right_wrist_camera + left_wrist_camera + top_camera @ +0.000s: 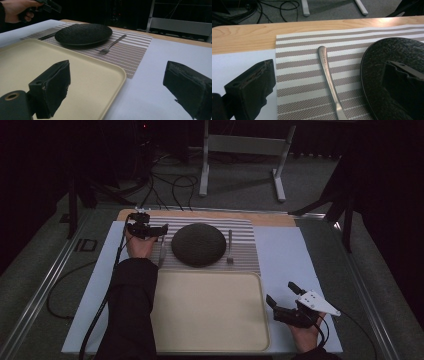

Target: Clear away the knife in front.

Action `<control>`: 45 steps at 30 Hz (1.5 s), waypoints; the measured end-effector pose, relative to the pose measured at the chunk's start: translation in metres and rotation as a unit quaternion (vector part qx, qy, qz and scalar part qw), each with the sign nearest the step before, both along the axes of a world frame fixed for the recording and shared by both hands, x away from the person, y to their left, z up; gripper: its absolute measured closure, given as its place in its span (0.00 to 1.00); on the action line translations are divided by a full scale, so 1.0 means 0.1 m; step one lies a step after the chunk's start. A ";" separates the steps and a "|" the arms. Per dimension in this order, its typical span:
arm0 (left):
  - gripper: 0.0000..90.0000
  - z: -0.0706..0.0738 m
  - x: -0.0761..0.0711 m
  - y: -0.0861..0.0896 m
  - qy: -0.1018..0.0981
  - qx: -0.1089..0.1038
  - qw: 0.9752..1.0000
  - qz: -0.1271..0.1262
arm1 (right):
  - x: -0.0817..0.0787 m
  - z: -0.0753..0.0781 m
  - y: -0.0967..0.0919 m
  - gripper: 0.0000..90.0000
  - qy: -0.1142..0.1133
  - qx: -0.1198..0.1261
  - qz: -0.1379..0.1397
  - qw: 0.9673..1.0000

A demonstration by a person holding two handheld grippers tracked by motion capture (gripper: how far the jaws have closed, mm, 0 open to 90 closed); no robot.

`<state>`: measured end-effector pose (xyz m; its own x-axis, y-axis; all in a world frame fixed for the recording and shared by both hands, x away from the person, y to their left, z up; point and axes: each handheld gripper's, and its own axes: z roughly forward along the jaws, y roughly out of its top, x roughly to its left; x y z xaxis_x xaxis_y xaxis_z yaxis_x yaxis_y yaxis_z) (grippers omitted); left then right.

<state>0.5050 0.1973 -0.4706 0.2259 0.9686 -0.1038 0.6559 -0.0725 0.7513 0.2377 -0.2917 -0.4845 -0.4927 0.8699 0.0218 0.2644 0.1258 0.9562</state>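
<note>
A round black plate [198,244] lies on a striped placemat [245,227], with a fork [230,247] to its right and a metal utensil [162,247] to its left. My left gripper [150,230] hovers open over the mat's left part. In the left gripper view the utensil's handle [328,75] lies between the jaws; one jaw is over the white sheet, the other over the plate [382,57]. The utensil's head is cut off by the frame. My right gripper [283,294] stands open beside the beige tray [210,320], holding nothing.
The tray [30,60] sits in front of the mat on a white sheet [285,255]. Bare wooden tabletop [242,37] shows behind the mat. Cables [170,187] and a metal stand [245,145] are on the floor beyond the table.
</note>
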 end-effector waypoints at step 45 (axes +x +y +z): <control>0.89 -0.42 0.07 -0.35 0.110 0.063 0.991 0.039 | 0.04 -0.02 0.01 0.08 0.009 -0.002 0.004 1.000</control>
<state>0.5125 0.1625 -0.5123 0.1362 0.9905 -0.0185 0.8096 -0.1005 0.5783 0.2417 -0.2910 -0.4865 -0.4985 0.8665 0.0266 0.2801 0.1319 0.9509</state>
